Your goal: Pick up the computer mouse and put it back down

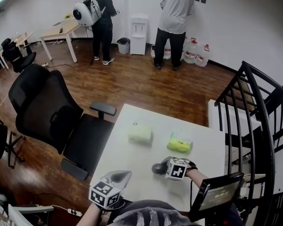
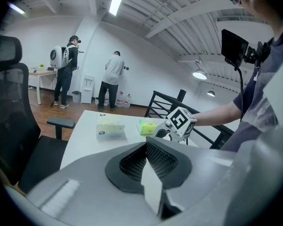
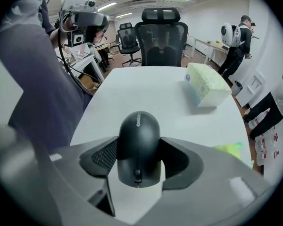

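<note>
A black computer mouse [image 3: 137, 145] sits between the pads of my right gripper [image 3: 137, 138], which press on both of its sides. In the head view the mouse [image 1: 158, 168] is low at the near right of the white table [image 1: 132, 173], with the right gripper [image 1: 164, 166] tilted steeply down over it. I cannot tell whether the mouse rests on the tabletop. My left gripper [image 1: 125, 175] hovers at the table's near edge, its jaws shut with nothing in them [image 2: 146, 147]. The left gripper view shows the right gripper's [image 2: 161, 133] marker cube.
A pale tissue pack [image 1: 140, 133] and a yellow-green pack [image 1: 178, 145] lie mid-table beyond the mouse. A black office chair [image 1: 52, 112] stands at the table's left, a black railing [image 1: 254, 117] at its right. Two people [image 1: 174, 22] stand far off by the wall.
</note>
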A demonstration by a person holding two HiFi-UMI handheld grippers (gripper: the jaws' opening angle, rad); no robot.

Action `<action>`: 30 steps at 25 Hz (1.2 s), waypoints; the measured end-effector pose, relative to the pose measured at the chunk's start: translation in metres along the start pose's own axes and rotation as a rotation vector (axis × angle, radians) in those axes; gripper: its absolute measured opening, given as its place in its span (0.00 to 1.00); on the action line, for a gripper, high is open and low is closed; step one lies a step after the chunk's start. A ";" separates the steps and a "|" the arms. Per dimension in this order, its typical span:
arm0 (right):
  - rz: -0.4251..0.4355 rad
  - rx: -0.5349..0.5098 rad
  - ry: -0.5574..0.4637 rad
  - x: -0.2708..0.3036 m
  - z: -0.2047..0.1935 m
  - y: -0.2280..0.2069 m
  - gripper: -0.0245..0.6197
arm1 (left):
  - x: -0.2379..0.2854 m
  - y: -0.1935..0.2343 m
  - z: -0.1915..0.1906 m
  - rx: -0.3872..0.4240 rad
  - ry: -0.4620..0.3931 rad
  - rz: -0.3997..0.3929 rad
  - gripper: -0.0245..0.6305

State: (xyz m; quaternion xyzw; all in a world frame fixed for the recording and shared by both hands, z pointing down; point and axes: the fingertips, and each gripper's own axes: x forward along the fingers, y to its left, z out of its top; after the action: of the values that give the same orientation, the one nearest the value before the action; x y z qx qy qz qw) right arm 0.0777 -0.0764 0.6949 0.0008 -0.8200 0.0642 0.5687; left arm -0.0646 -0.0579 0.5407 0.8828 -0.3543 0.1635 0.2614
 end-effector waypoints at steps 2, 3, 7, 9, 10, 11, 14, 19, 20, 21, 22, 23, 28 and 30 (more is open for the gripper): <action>0.008 0.004 0.009 0.005 -0.001 0.001 0.48 | 0.000 0.000 0.001 0.003 0.002 -0.001 0.06; 0.010 0.007 0.012 0.007 -0.001 0.001 0.48 | 0.000 0.000 0.002 0.002 0.003 -0.001 0.06; 0.001 0.017 0.009 0.015 -0.002 -0.002 0.48 | -0.001 0.002 0.003 0.002 0.004 0.004 0.06; -0.006 0.022 0.008 0.018 -0.003 -0.004 0.48 | -0.001 0.002 0.002 0.001 0.006 0.005 0.06; -0.007 0.025 0.009 0.018 -0.003 -0.004 0.48 | 0.000 0.001 0.002 0.001 0.006 0.006 0.06; -0.006 0.028 0.010 0.019 -0.003 -0.004 0.48 | -0.001 0.001 0.002 0.001 0.005 0.006 0.06; -0.004 0.036 0.017 0.024 -0.005 -0.003 0.48 | -0.003 0.002 0.003 0.001 0.003 0.007 0.06; -0.001 0.026 0.044 0.037 -0.011 0.000 0.48 | -0.003 0.005 0.000 -0.001 0.006 0.010 0.06; 0.001 0.021 0.050 0.040 -0.013 0.001 0.48 | -0.003 0.005 0.000 -0.002 0.007 0.011 0.06; 0.003 0.019 0.054 0.043 -0.014 0.002 0.48 | -0.003 0.006 0.000 -0.003 0.009 0.013 0.06; 0.003 0.021 0.055 0.045 -0.015 0.003 0.48 | -0.003 0.006 -0.001 -0.004 0.010 0.015 0.06; 0.003 0.023 0.056 0.047 -0.015 0.003 0.49 | -0.003 0.007 -0.001 -0.004 0.011 0.015 0.06; -0.005 0.019 0.070 0.048 -0.015 0.002 0.49 | 0.000 0.005 -0.001 0.000 0.013 0.006 0.06; -0.010 0.012 0.079 0.050 -0.016 0.002 0.49 | 0.003 0.004 0.000 0.004 0.012 0.000 0.06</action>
State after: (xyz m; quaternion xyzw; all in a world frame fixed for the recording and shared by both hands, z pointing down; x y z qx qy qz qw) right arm 0.0748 -0.0691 0.7465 0.0058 -0.7966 0.0662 0.6008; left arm -0.0659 -0.0618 0.5437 0.8823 -0.3524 0.1694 0.2619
